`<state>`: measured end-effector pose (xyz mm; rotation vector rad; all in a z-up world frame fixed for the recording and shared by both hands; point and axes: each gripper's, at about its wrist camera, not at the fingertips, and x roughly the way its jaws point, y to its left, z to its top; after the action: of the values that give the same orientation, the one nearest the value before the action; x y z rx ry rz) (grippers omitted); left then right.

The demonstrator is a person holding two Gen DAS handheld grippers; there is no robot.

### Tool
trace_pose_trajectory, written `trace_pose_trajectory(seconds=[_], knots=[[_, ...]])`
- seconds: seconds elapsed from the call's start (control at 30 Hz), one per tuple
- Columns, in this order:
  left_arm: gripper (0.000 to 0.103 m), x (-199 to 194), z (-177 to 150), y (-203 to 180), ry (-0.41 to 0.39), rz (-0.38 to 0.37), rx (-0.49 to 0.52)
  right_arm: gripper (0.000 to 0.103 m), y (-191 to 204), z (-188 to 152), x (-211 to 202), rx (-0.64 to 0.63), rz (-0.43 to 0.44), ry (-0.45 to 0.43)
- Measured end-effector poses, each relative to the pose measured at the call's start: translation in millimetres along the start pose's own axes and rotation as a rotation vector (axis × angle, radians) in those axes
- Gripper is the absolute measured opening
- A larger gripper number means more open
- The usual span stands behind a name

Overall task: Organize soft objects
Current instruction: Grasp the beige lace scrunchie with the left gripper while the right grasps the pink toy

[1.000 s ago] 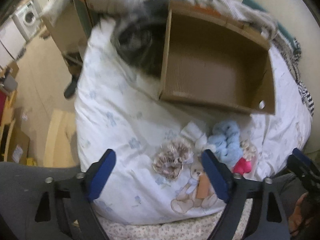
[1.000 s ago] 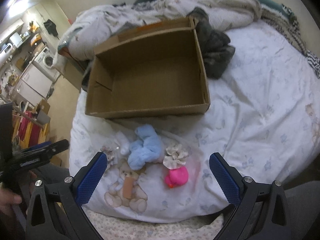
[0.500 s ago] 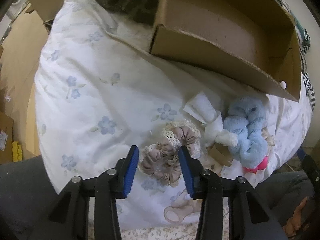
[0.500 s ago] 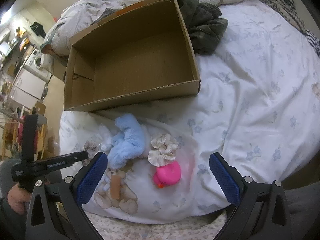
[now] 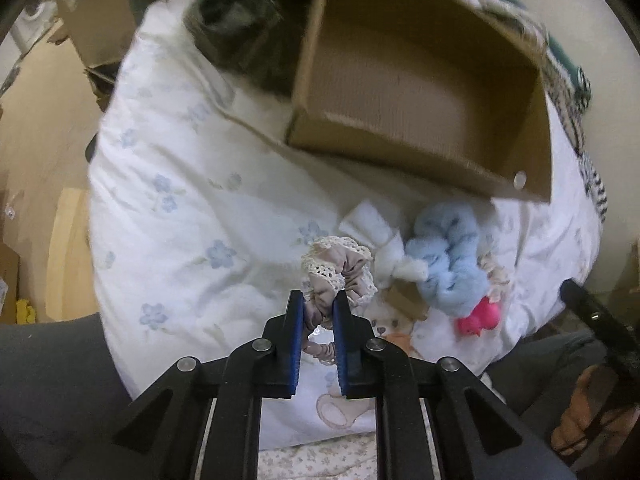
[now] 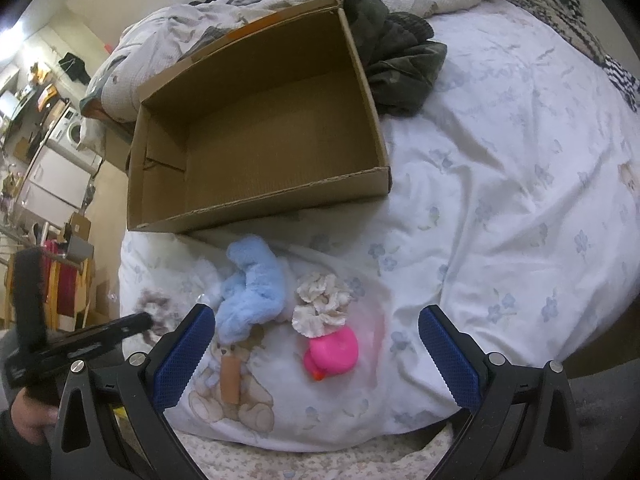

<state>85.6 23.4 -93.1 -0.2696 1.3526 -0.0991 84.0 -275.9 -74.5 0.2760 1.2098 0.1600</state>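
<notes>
— While the right gripper [image 6: 318, 350] hangs wide apart over the pink toy duck [image 6: 332, 353], what does the left gripper [image 5: 318, 314] have?
— Its jaws have just been closing, and now pinch the beige lace-trimmed scrunchie [image 5: 340, 270] on the floral duvet [image 5: 192, 216], beside the blue plush [image 5: 448, 264], near the cardboard box [image 5: 416, 92].

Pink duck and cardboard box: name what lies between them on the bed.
In the right wrist view, a cream ruffled scrunchie touches the pink duck; beyond it, bare floral duvet runs to the cardboard box.
</notes>
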Motion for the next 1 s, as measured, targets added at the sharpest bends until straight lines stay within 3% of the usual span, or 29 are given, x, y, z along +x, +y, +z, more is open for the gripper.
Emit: trace_pose_trajectory(seconds=[0.13, 0.23, 0.3, 0.47, 0.53, 0.67, 0.8, 1.0], knots=[[0.012, -12.7, 2.5, 6.8, -0.04, 0.017, -0.023, 0.103, -2.7, 0.5, 5.0, 0.012, 0.0, 0.023], [0.012, -12.2, 1.3, 6.5, -0.04, 0.015, -0.034, 0.103, -5.9, -2.4, 20.3, 0.026, 0.002, 0.111], [0.012, -13.6, 0.0, 7.8, -0.043, 0.01, -0.03, 0.085, -6.7, -5.7, 30.4, 0.021, 0.006, 0.165], [0.012, -7.7, 1.9, -0.4, -0.033, 0.002, -0.027, 0.082, -0.1, -13.5, 58.9, -0.042, -0.056, 0.279], [0.012, -5.3, 2.4, -2.0, -0.028, 0.001, -0.03, 0.076, 4.3, -15.5, 69.1, -0.072, -0.077, 0.304], [0.012, -4.7, 3.9, -3.7, -0.03, 0.003, -0.027, 0.047, 4.8, -16.9, 85.5, -0.08, -0.1, 0.343], [0.012, -5.0, 3.4, -1.5, -0.032, 0.011, -0.037, 0.042, 6.0, -14.2, 82.6, -0.083, -0.086, 0.325], [0.012, -7.3, 1.9, -1.6, -0.052, 0.03, -0.033, 0.042, 16.8, -17.3, 55.3, -0.105, 0.037, 0.277]])
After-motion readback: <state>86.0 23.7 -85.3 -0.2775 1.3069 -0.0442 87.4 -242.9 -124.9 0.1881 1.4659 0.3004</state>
